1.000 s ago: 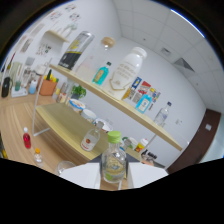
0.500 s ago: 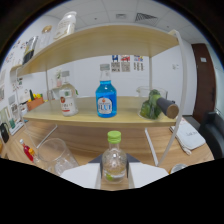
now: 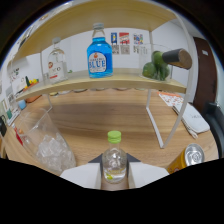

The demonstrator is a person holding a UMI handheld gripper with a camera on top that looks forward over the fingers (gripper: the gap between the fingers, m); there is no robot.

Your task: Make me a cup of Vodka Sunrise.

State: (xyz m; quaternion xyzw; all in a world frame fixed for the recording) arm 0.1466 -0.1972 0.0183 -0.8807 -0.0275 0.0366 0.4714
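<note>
**Small bottle clamped in the gripper before the shelf**

The gripper was clamped on a small clear bottle with a green cap, held upright above the desk. Beyond it, a blue bottle stood on the shelf. A can sat beside the fingers.
</note>
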